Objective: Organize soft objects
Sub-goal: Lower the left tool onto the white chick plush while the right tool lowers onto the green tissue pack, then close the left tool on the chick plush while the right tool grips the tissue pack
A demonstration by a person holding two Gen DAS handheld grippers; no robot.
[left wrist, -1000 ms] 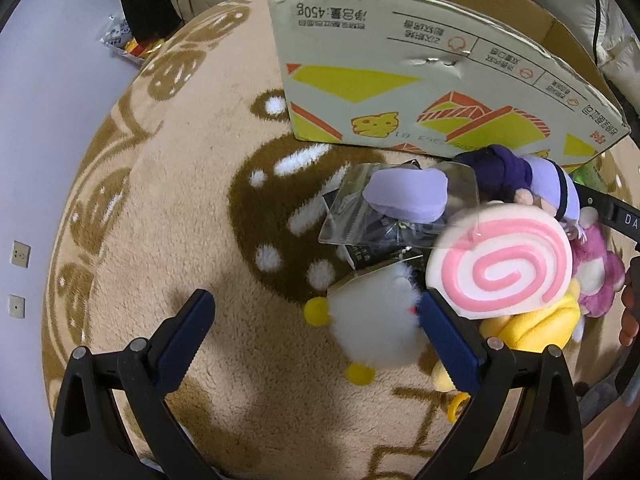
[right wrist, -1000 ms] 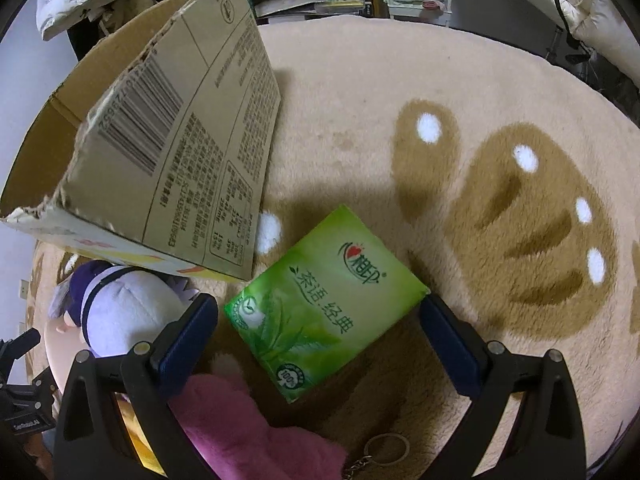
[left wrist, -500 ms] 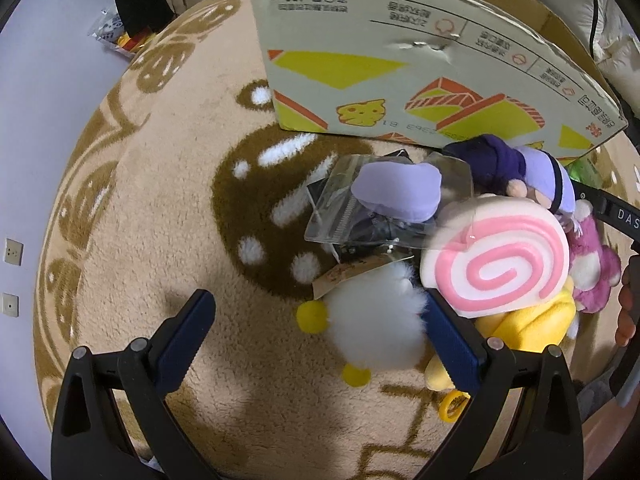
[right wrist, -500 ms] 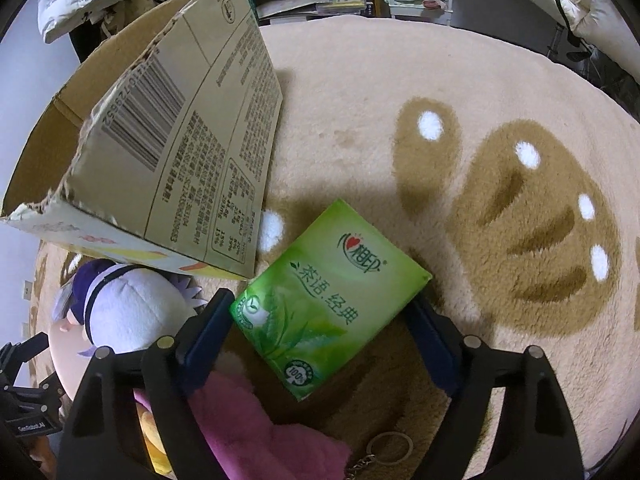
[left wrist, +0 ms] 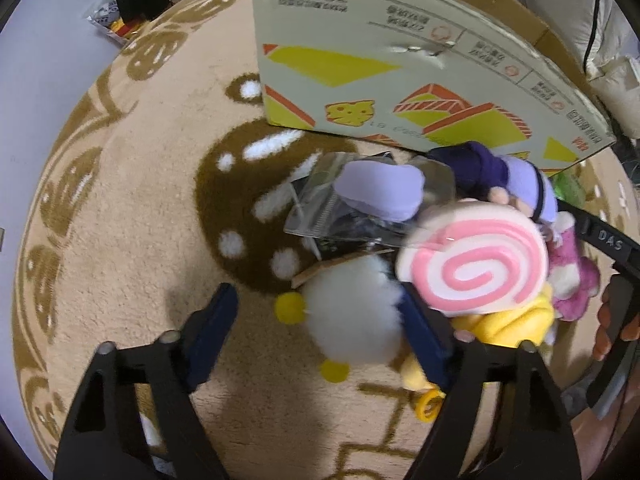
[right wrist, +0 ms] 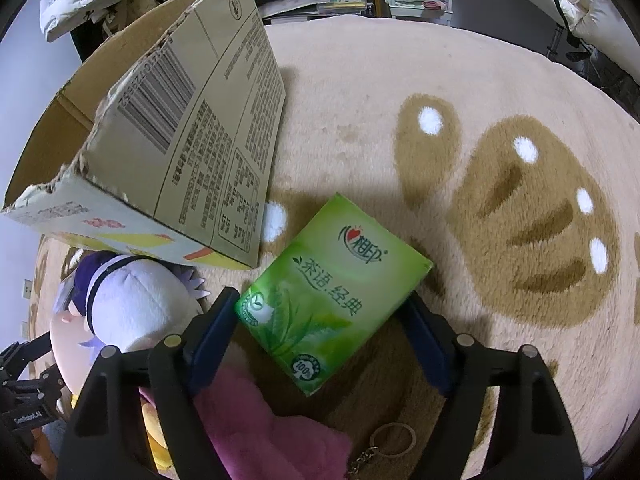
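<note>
On the beige rug, the green tissue pack [right wrist: 334, 300] lies flat between the right gripper [right wrist: 324, 332] fingers, whose jaws have just been closing; the left pad looks right at its corner, the right pad short of its edge, so no firm grasp yet. Best to square up on the long sides before lifting. Over to the left gripper [left wrist: 324, 320]: jaws also closing around the white fluffy toy [left wrist: 352, 312], the left pad clearly apart from it. The cardboard box [left wrist: 400, 68] stands just behind the plush pile.
</note>
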